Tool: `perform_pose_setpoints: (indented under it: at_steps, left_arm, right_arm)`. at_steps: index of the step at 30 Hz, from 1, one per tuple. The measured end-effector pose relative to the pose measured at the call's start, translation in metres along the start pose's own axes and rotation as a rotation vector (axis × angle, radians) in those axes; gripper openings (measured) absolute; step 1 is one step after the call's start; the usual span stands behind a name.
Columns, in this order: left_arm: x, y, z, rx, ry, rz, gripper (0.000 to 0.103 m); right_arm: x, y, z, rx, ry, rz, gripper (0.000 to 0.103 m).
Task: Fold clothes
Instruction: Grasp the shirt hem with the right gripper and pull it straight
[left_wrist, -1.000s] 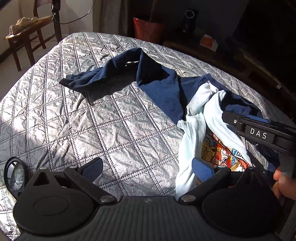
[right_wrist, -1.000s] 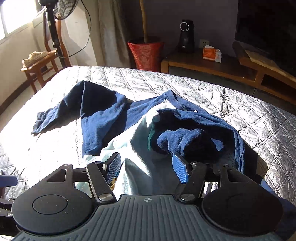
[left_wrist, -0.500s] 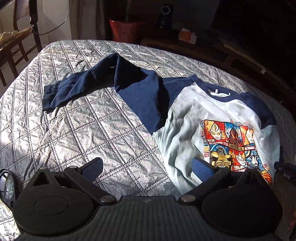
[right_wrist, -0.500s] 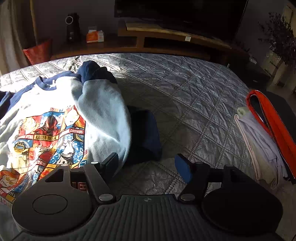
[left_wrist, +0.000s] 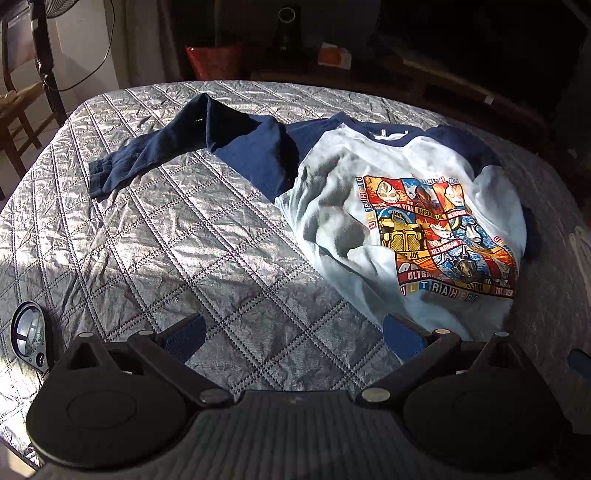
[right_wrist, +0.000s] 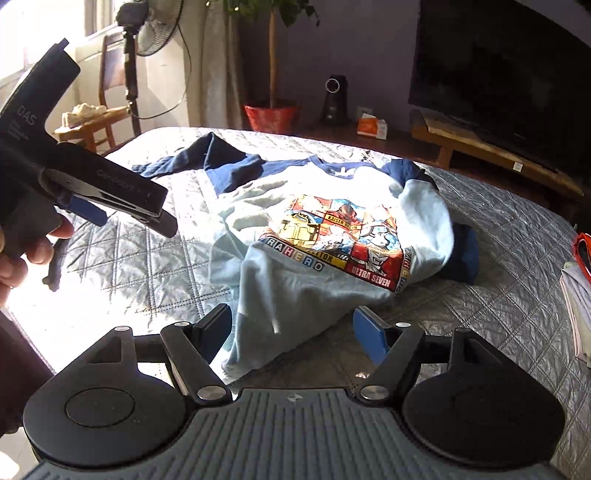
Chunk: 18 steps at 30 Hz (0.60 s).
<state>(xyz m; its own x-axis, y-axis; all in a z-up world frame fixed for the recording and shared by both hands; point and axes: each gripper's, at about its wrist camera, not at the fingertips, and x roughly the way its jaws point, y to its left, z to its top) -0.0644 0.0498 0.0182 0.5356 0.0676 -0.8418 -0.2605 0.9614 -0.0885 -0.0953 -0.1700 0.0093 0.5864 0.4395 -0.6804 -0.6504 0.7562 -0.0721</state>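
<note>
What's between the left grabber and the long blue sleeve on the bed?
Only bare silver quilted bedspread, seen in the left wrist view. The open left gripper hovers near the bed's edge, and the navy blue sleeve of the cartoon-print shirt lies farther across.

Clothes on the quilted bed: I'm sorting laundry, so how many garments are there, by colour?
Pale blue raglan shirt with navy sleeves and a cartoon print: 1
White folded garment at the bed's right edge: 1
Orange-red zippered garment beside it, only partly in view: 1
Total: 3
</note>
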Motion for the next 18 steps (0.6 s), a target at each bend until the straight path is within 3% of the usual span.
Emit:
perform_pose_setpoints:
  at_steps: [2,3,5,7,10,11,12,13,14,17,18]
  left_arm:
    - [-0.013,0.005,-0.008,-0.015,-0.015,0.026,0.102]
    - [-0.021,0.007,-0.010,-0.022,-0.034,0.047,0.102]
    - [-0.034,0.012,-0.015,-0.034,-0.072,0.083,0.102]
    - [-0.047,0.019,-0.018,-0.056,-0.100,0.100,0.102]
    - [-0.055,0.033,-0.020,-0.116,-0.099,0.073,0.102]
    - [-0.056,0.036,-0.020,-0.128,-0.097,0.069,0.102]
    - [-0.058,0.039,-0.020,-0.138,-0.096,0.066,0.102]
    - [-0.059,0.040,-0.021,-0.140,-0.096,0.065,0.102]
    - [-0.060,0.040,-0.021,-0.137,-0.095,0.065,0.102]
    - [-0.059,0.033,-0.024,-0.097,-0.069,0.043,0.102]
    - [-0.060,0.030,-0.025,-0.078,-0.061,0.027,0.102]
  right_arm:
    - [0.009,0.026,0.000,-0.140,0.015,0.044,0.045]
    - [0.015,0.033,-0.001,-0.155,0.032,0.057,0.045]
    - [0.030,0.041,-0.001,-0.151,0.074,0.050,0.047]
    - [0.047,0.043,-0.002,-0.141,0.123,-0.009,0.057]
    - [0.070,0.035,-0.009,-0.066,0.184,-0.019,0.057]
    - [0.072,0.031,-0.010,-0.045,0.186,-0.021,0.053]
    - [0.070,0.028,-0.010,-0.030,0.183,-0.030,0.033]
    - [0.069,0.024,-0.010,-0.016,0.179,-0.038,0.019]
    - [0.066,0.019,-0.008,0.007,0.174,-0.040,0.013]
    - [0.048,-0.006,-0.003,0.122,0.177,-0.056,0.016]
    - [0.042,-0.017,-0.003,0.197,0.193,-0.039,0.028]
